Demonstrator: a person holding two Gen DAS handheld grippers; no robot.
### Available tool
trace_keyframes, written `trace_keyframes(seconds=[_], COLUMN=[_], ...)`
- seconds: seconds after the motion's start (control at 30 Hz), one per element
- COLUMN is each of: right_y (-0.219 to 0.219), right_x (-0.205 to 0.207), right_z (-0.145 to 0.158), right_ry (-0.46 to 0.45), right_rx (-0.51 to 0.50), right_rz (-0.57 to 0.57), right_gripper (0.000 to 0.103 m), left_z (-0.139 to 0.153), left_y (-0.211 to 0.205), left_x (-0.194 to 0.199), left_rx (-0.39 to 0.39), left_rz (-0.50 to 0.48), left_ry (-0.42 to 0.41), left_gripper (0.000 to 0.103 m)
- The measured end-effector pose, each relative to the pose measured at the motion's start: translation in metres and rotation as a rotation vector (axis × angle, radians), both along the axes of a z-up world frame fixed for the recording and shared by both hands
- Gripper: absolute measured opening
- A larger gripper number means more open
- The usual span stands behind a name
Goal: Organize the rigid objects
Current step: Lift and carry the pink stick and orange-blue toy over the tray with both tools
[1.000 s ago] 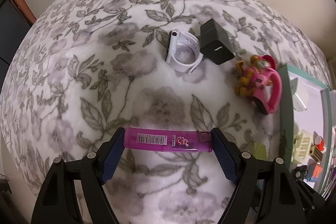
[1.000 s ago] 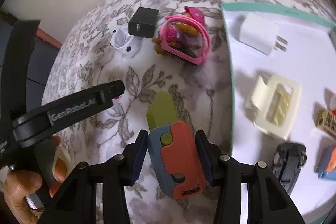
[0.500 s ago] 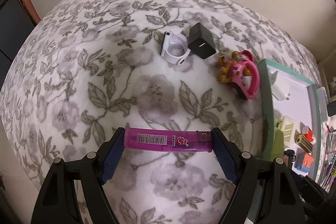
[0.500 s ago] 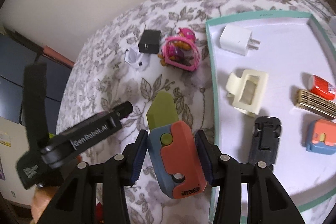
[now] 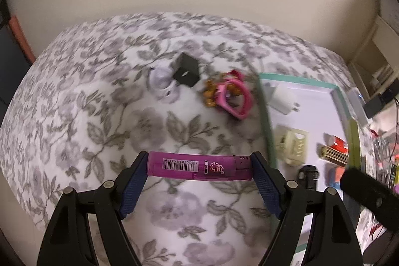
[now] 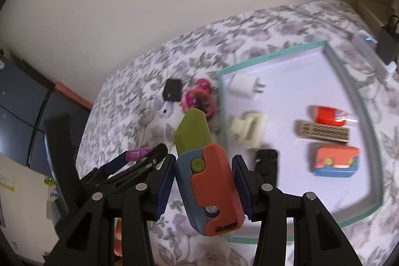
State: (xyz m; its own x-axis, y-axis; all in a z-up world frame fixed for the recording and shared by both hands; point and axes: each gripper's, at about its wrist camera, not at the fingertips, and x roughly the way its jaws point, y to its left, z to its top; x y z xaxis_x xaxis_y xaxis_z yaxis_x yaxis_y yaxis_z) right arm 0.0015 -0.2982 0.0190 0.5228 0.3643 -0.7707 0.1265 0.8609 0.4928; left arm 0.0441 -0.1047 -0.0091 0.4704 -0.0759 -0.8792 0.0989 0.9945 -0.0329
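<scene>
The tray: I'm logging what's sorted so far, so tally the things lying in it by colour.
In the teal-rimmed tray:
White or cream: 2 (charger, hair clip)
Black: 1 (toy car)
Red or orange: 2 (red tube, orange-and-blue toy)
Tan: 1 (harmonica)
Total: 6

1. We see bare white floor in the far right part of the tray point(image 6: 349, 81), beyond the red tube point(image 6: 326, 115).
2. The charger point(image 6: 245, 87), cream clip point(image 6: 248, 129), black toy car point(image 6: 266, 163) and orange block point(image 6: 335, 161) crowd the tray's near and left parts.
3. The floral cloth point(image 5: 87, 104) lies open to the left.
</scene>
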Motion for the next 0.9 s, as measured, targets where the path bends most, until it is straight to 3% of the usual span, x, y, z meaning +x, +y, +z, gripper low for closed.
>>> trace_keyframes(seconds=[0.3,0.47,0.73,0.9], right_y=[-0.045,-0.067,-0.086,-0.096], right_x=[-0.002,-0.004,-0.005,-0.008], right_z=[-0.016,-0.029,-0.039,-0.044], right_ry=[0.082,0.125,0.177,0.201], right_rx=[-0.067,-0.077,-0.130,-0.157], right_rz=[-0.127,-0.179,-0.219,-0.239], right_gripper=[0.049,0.049,0.049,0.049], left_z=[0.005,-0.003,-0.016,-0.020], left_y=[-0.043,-0.064,-0.101,-0.116], left_x=[-0.012,-0.018,-0.035,-0.043], left_rx=[-0.031,-0.034,0.030,0.028], left_rz=[-0.126,-0.192,-0.320,-0.377], left_ry=[-0.037,-0.008,0.012,0.033], left_gripper=[0.082,0.082,0.082,0.082])
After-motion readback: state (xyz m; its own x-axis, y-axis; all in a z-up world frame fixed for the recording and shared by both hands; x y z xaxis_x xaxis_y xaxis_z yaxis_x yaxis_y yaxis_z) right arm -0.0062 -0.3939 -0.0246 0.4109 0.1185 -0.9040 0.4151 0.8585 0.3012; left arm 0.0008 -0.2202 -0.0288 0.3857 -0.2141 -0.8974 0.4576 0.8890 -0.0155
